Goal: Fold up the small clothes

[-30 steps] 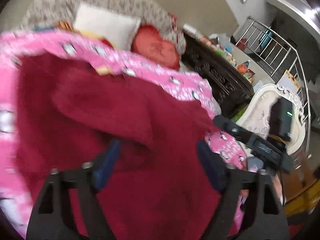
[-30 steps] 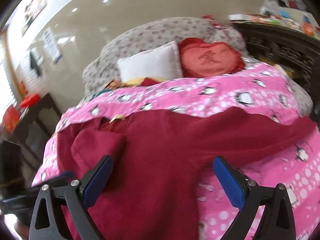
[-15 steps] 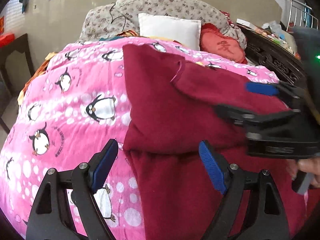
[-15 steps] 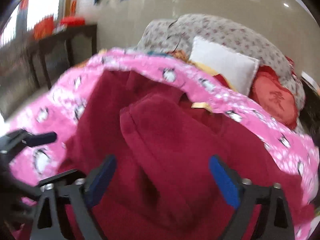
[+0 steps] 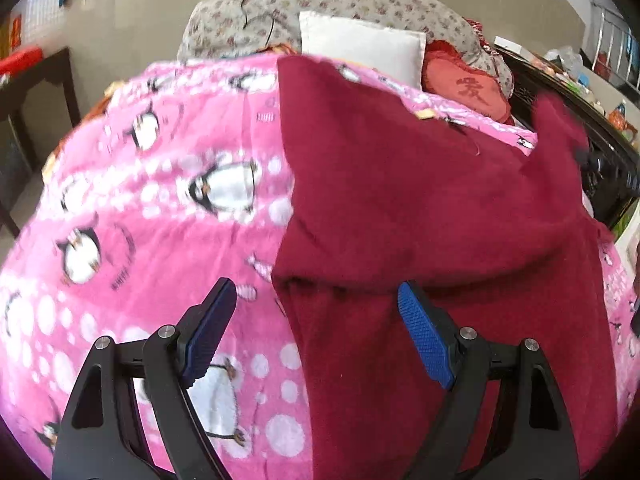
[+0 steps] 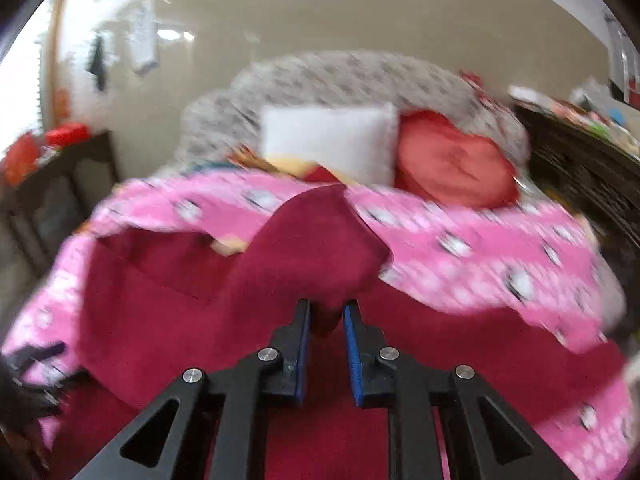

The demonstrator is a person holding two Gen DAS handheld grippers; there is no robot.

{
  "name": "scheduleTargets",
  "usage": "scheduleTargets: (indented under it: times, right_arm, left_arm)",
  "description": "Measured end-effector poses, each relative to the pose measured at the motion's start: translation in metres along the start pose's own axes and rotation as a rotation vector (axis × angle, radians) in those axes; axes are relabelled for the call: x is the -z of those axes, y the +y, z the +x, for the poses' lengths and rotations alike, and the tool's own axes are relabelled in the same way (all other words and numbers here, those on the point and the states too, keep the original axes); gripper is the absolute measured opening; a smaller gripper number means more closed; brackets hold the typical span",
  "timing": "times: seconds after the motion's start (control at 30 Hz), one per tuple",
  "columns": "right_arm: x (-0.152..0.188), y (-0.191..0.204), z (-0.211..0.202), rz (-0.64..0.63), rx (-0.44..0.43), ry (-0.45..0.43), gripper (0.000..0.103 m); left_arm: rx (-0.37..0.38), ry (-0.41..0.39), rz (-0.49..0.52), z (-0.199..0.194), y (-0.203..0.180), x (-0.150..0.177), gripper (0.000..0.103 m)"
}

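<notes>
while the dark red garment (image 5: 420, 208) lies spread on the pink penguin blanket (image 5: 152, 208), the right gripper (image 6: 326, 320) is clenched on a raised flap of it, the blue pads nearly together with a fold of red cloth pinched between them. that flap lifts up and forward from the gripper, towards the white pillow (image 6: 328, 140) at the far end of the blanket. the left gripper (image 5: 316, 336) hangs released, jaws wide, over the garment's near left edge where red cloth meets blanket, gripping nothing. the garment's long axis seems to run from the grippers towards the pillow. judging by this, the right hand is the one placed to carry the flap across the garment's body, while the left could pin the edge below it.
</notes>
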State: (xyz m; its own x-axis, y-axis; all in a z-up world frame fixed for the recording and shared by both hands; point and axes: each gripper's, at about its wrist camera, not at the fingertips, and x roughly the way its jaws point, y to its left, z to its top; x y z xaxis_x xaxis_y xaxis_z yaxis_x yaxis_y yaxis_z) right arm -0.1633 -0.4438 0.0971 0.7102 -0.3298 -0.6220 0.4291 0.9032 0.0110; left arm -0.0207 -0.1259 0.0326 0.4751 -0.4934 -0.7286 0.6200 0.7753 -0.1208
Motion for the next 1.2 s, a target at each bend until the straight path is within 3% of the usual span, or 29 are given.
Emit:
scheduleTargets:
  times: [0.03,0.1,0.17,0.23,0.33,0.4,0.47,0.5,0.57,0.67,0.7,0.73,0.8,0.83,0.93,1.03,1.1,1.2]
  right_arm:
    - [0.009,-0.01,0.008,0.012,0.008,0.048,0.018]
    - [0.026,-0.027,0.024,0.032,0.017,0.171,0.034]
    - [0.031,-0.042,0.01,0.071,0.023,0.153,0.042]
    - [0.025,-0.046,-0.018,0.096,0.075,0.074,0.047]
    - [0.005,-0.034,-0.034,0.093,0.019,-0.003,0.051]
    - [-0.009,-0.015,-0.027,0.034,-0.029,0.02,0.051]
    - [-0.019,-0.01,-0.015,0.015,0.035,0.025,0.051]
    - [-0.02,-0.015,-0.015,0.032,0.056,0.013,0.052]
    - [-0.024,-0.039,-0.005,0.115,0.058,-0.016,0.065]
    - [-0.016,-0.067,0.028,0.197,0.047,0.075,0.069]
    - [-0.011,-0.069,0.033,0.205,0.031,0.099,0.067]
    - [-0.004,-0.073,0.041,0.213,0.0,0.127,0.048]
    - [0.006,-0.074,0.049,0.256,-0.13,0.148,0.018]
    - [0.01,-0.073,0.042,0.265,-0.153,0.126,0.009]
    - [0.01,-0.067,0.003,0.205,-0.118,0.021,0.007]
    - [0.014,-0.071,-0.03,0.195,-0.097,0.0,0.007]
    - [0.017,-0.073,-0.029,0.159,-0.013,0.051,0.007]
    - [0.025,-0.077,-0.011,0.105,0.216,0.162,0.011]
  left_arm:
    - [0.003,0.007,-0.006,0.002,0.001,0.002,0.083]
    - [0.001,0.002,-0.007,0.001,0.002,0.003,0.083]
    - [0.001,-0.015,-0.013,-0.004,0.005,0.003,0.083]
    - [-0.005,-0.028,-0.028,-0.007,0.009,0.003,0.083]
    - [0.0,-0.031,-0.062,-0.006,0.018,0.004,0.083]
    - [0.009,-0.024,-0.072,-0.004,0.021,0.006,0.083]
    - [0.013,-0.025,-0.073,-0.004,0.021,0.007,0.083]
    - [0.017,-0.027,-0.075,-0.004,0.022,0.008,0.083]
    - [0.027,-0.029,-0.08,-0.004,0.023,0.008,0.083]
    - [0.028,-0.025,-0.082,-0.002,0.023,0.008,0.083]
    - [0.025,-0.025,-0.078,-0.001,0.022,0.008,0.083]
    - [0.023,-0.026,-0.076,-0.001,0.022,0.008,0.083]
    - [0.024,-0.029,-0.075,-0.002,0.022,0.008,0.083]
    - [0.03,-0.03,-0.08,-0.002,0.023,0.008,0.083]
    - [0.042,-0.029,-0.092,-0.003,0.024,0.008,0.083]
    - [0.043,-0.031,-0.092,-0.003,0.024,0.008,0.083]
    - [0.045,-0.033,-0.093,-0.004,0.024,0.008,0.083]
    - [0.058,-0.038,-0.102,-0.006,0.027,0.008,0.083]
